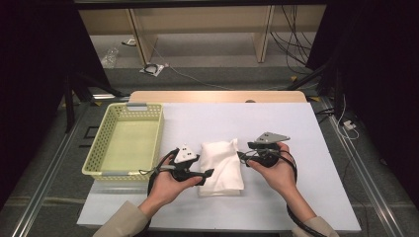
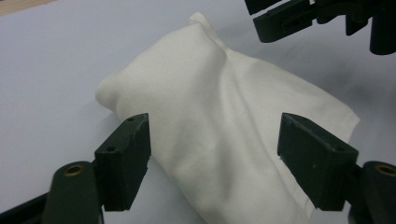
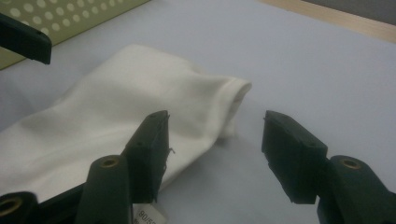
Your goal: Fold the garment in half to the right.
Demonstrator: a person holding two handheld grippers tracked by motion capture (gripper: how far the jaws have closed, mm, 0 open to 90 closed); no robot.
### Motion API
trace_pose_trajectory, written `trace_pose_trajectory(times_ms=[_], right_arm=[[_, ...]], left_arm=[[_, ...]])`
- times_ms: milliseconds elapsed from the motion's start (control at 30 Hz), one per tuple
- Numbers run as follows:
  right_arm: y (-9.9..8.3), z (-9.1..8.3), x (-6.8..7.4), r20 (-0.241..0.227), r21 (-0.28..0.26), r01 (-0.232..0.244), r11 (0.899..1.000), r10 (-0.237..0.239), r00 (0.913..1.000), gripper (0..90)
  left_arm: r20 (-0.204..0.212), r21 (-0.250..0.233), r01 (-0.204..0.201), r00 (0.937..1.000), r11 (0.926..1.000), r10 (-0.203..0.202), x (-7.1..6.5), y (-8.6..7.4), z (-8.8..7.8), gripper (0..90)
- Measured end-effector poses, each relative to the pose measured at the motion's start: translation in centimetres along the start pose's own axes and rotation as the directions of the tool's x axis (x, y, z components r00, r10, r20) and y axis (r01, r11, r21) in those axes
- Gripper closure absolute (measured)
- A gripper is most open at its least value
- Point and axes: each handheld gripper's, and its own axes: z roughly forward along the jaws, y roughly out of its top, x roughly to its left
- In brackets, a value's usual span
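Observation:
A folded white cloth (image 1: 221,165) lies on the table between my two grippers. The left gripper (image 1: 210,173) points at its left edge. In the left gripper view the cloth (image 2: 224,126) spreads beneath the left gripper (image 2: 215,144), whose jaws stand open and do not press on it. The right gripper (image 1: 240,156) is at the cloth's right edge. In the right gripper view it (image 3: 215,140) is open, with its left jaw over the cloth (image 3: 116,107) and bare table between the jaws. A small label (image 3: 149,214) peeks out at the cloth's near edge.
A pale yellow-green perforated basket (image 1: 159,140) sits at the table's left, close to the left hand, and its wall (image 3: 70,14) shows behind the cloth. The white table surface (image 1: 296,128) extends to the right and far side. Cables trail from both grippers.

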Motion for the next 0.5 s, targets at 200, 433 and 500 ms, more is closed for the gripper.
trace_pose_trajectory(times_ms=[200,433,500], right_arm=[[-0.5,-0.8,0.2,-0.003,-0.023,0.004,1.0,-0.004,1.0,38.4],[-1.3,-1.8,0.2,-0.002,-0.036,0.004,0.999,-0.004,1.0,35.6],[-1.8,-2.4,0.3,-0.002,-0.05,0.0,0.999,-0.001,1.0,34.3]], left_arm=[[0.002,-0.004,0.011,0.9999,0.9999,-0.011,0.2,0.0,-0.2,23.1],[0.002,-0.009,0.02,0.9998,0.9998,-0.02,0.5,0.1,-0.4,22.7],[0.0,-0.009,0.019,0.9998,0.9998,-0.019,0.5,0.1,-0.4,22.7]])
